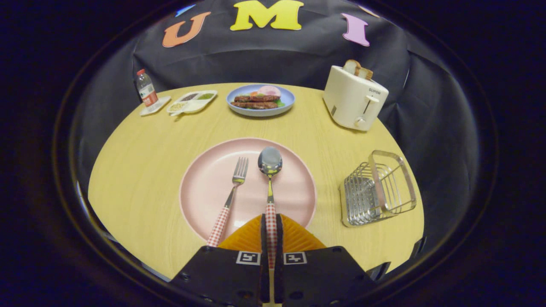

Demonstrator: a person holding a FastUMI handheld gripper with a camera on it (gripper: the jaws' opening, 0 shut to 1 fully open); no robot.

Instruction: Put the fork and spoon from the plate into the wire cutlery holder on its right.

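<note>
Checkered red-and-white, the spoon (270,179) handle is sitting pinched between the jaws of the gripper (271,230), both fingers appearing to press on it; its lower end is disappearing behind them. Its bowl is lying on the pink plate (204,187), the fork (230,200) resting just left, its handle overhanging the rim. Right of the plate, on the wooden surface (140,170), the wire cutlery holder (377,187) is standing apart.

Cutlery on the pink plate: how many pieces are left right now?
2. The fork lies on the pink plate, left of the claw. The spoon lies beside it, its checked handle clamped between the claw's fingers. Nothing seems hidden.
</note>
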